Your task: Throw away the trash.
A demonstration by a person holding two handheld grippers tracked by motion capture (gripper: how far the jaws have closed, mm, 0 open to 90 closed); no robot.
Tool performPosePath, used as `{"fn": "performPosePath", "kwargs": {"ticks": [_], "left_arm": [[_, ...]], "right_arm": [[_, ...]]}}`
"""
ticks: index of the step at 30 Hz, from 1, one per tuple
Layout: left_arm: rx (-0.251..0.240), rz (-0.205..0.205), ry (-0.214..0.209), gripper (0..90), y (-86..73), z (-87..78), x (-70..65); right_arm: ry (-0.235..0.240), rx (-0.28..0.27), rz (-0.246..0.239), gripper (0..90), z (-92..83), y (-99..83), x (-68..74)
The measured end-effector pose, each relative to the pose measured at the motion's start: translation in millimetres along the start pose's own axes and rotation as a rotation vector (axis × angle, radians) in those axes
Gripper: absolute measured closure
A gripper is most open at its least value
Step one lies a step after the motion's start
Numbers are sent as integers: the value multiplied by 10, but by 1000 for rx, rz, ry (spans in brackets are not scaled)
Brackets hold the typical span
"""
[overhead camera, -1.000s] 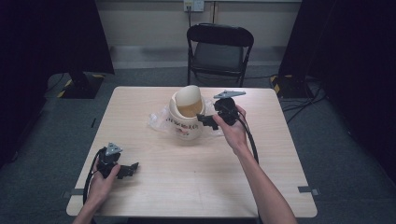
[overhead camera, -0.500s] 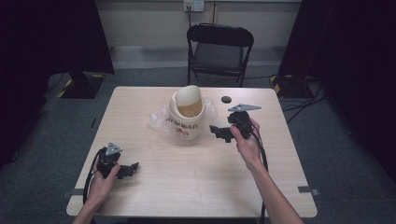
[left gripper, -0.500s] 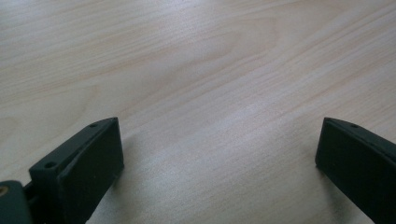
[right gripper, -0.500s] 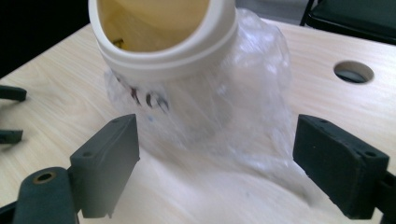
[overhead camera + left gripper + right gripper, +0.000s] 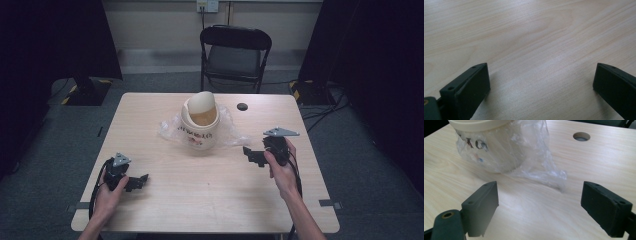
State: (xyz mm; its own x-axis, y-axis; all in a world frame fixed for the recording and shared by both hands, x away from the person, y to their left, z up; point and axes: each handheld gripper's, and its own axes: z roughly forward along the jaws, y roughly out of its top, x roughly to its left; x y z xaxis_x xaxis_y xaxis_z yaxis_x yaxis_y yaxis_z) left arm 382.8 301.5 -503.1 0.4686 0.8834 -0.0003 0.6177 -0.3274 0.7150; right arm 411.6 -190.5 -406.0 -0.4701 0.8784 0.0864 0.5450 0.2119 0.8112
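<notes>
Pale wooden table point(image 5: 210, 200) stands before a black folding chair point(image 5: 235, 52) at its far side. Near its middle sits a cream cylindrical tub with printed lettering point(image 5: 200, 122), its lid tipped up, resting on a crumpled clear plastic bag point(image 5: 541, 162). To the tub's right, apart from the bag, the right gripper point(image 5: 540, 202) has its jaws spread wide with nothing between them. At the near left, the left gripper point(image 5: 541, 82) rests low over bare wood, jaws likewise apart.

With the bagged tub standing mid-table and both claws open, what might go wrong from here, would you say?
The swing lid stands tilted in the cream tub, so a nudge could tip it. The loose clear plastic bag spreads toward the right claw; its open jaws might snag it and drag the tub. The table's cable hole could catch a bag edge.
</notes>
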Motion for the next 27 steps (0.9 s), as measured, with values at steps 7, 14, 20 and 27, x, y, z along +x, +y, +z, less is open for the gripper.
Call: {"fn": "performPosePath", "kwargs": {"ticks": [7, 14, 20, 27], "left_arm": [[0, 0, 0, 4, 0, 0, 0], [0, 0, 0, 4, 0, 0, 0], [0, 1, 2, 4, 0, -1, 0], [-5, -12, -2, 3, -4, 3, -10]], "right_arm": [[-37, 7, 38, 145, -202, -303, -128], [-64, 16, 81, 145, -327, -530, -249], [-92, 42, 101, 146, -374, -763, -310], [-130, 90, 129, 145, -345, -1045, -419]]}}
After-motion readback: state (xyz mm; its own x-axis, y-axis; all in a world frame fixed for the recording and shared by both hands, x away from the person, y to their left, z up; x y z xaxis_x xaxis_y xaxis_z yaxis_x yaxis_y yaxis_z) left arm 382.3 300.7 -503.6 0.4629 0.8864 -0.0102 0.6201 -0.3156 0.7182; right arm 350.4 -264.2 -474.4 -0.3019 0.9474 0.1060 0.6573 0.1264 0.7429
